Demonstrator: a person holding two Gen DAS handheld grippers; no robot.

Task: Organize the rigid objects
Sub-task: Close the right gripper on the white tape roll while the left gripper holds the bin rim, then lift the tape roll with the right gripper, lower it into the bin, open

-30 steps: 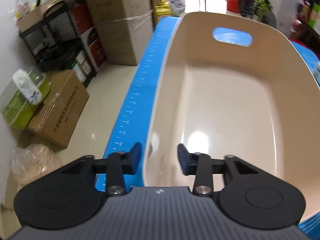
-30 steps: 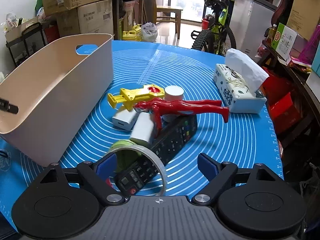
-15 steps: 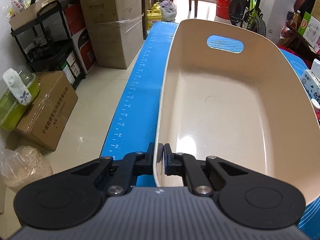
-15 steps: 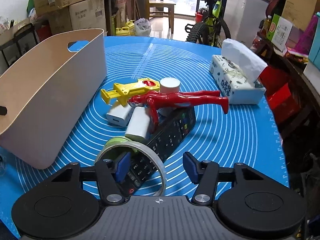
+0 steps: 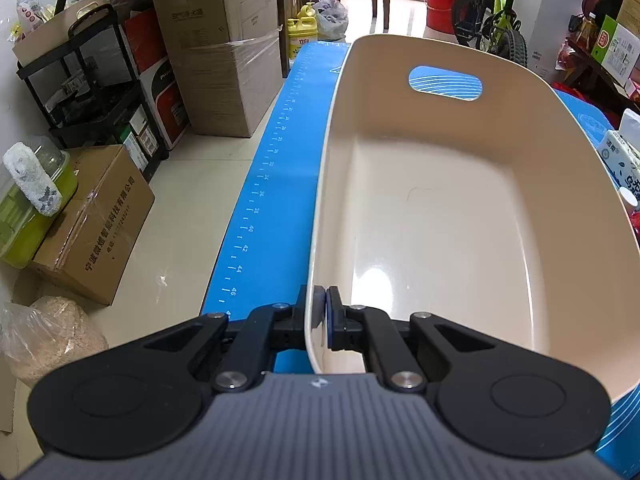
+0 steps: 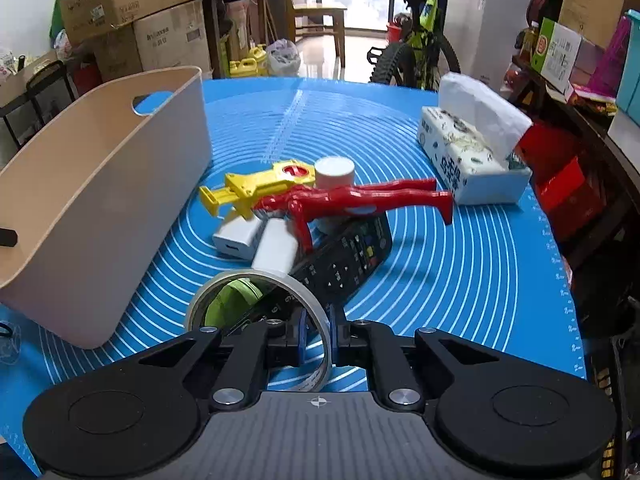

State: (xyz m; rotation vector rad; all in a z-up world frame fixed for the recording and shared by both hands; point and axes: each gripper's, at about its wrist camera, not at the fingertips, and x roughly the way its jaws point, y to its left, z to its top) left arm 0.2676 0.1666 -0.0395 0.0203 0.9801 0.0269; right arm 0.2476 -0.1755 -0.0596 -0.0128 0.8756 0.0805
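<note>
**Tape ring gripped while the bin was steadied**

The clear tape roll (image 6: 260,312) stood on edge at six o'clock in the right wrist view, at the near end of the pile on the blue mat (image 6: 460,280). The right gripper (image 6: 318,336) had just been closing, and its pads now clamped the ring's near wall, one inside the hoop and one outside, likely because a thin upright band offers no other purchase. The left gripper (image 5: 320,316) was pinched on the near rim of the beige bin (image 5: 440,220), apparently to hold that empty tub steady for loading; the bin sat toward nine o'clock of the pile.

Counted outward from the roll: one black remote (image 6: 344,256) under it, two white chargers (image 6: 256,240) side by side, one red figure (image 6: 352,200) lying across the heap, one yellow toy (image 6: 256,188), one white cylinder (image 6: 334,170) at twelve o'clock, and one tissue pack (image 6: 472,164) well apart at two o'clock. Something green (image 6: 232,300) showed through the hoop; I could not tell what it was.
</note>
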